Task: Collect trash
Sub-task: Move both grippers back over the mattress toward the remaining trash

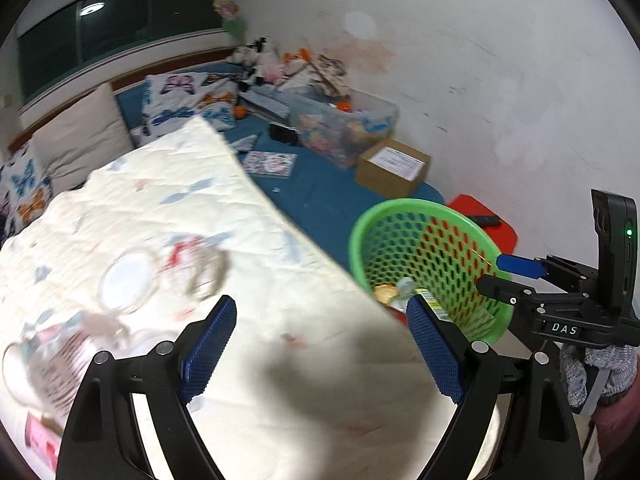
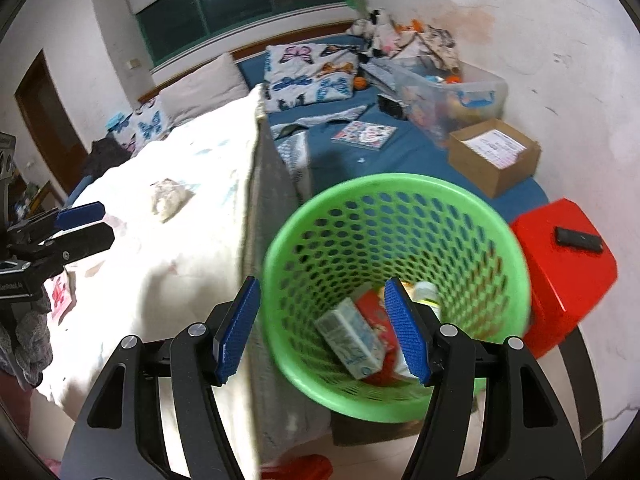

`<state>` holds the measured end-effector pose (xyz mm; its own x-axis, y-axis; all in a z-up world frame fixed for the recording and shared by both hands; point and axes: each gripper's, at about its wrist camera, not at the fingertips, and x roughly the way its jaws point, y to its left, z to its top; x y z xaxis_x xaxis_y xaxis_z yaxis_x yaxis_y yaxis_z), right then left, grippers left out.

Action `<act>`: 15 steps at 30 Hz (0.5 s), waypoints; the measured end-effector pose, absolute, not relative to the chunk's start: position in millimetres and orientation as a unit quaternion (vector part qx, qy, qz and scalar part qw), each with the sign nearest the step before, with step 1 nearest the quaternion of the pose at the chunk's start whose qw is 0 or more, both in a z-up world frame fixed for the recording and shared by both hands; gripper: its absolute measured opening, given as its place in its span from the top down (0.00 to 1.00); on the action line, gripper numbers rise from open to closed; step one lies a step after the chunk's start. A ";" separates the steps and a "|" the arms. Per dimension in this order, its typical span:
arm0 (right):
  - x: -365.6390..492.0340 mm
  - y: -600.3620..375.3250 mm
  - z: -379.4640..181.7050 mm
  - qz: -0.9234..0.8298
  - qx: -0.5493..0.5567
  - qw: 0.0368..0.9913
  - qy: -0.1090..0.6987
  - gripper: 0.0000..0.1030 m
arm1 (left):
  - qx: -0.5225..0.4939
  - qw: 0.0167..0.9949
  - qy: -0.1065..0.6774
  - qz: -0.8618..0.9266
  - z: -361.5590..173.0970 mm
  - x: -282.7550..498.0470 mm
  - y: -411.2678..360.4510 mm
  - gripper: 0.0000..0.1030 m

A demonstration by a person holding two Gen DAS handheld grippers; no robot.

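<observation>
Left wrist view is blurring your clear plastic wrappers (image 1: 132, 280) on the quilt (image 1: 280, 360); their count is unclear. Your left gripper (image 1: 320, 344) is hanging wide open, gripping nothing. Your right gripper (image 2: 320, 328) is gaping empty over one green basket (image 2: 400, 184), partly hiding one carton (image 2: 352, 336) and one red pack (image 2: 372, 308) inside.

Left gripper (image 1: 320, 350), fingers (image 1: 208, 348) apart over a pale quilt (image 1: 200, 220), green basket (image 1: 424, 256) beside it.
</observation>
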<state>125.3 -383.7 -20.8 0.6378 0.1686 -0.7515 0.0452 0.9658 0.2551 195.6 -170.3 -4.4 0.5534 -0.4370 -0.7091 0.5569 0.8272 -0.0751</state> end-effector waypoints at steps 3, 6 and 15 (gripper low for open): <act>133.3 -365.3 -17.8 0.053 0.116 0.896 0.425 0.37 | 0.066 0.886 0.377 -0.263 -1.1 195.3 -146.7 0.19; 142.3 -348.0 -15.8 0.071 0.108 0.896 0.425 0.37 | 0.055 0.893 0.376 -0.242 -0.9 192.3 -123.7 0.19; 174.9 -292.4 -14.5 0.120 0.085 0.891 0.430 0.37 | 0.016 0.908 0.376 -0.185 -4.1 182.4 -53.2 0.19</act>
<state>174.9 -292.4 -14.5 0.6015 0.2868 -0.7456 -0.1406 0.9568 0.2546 182.4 -53.2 -4.1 0.6482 -0.3238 -0.6892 0.3475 0.9311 -0.1107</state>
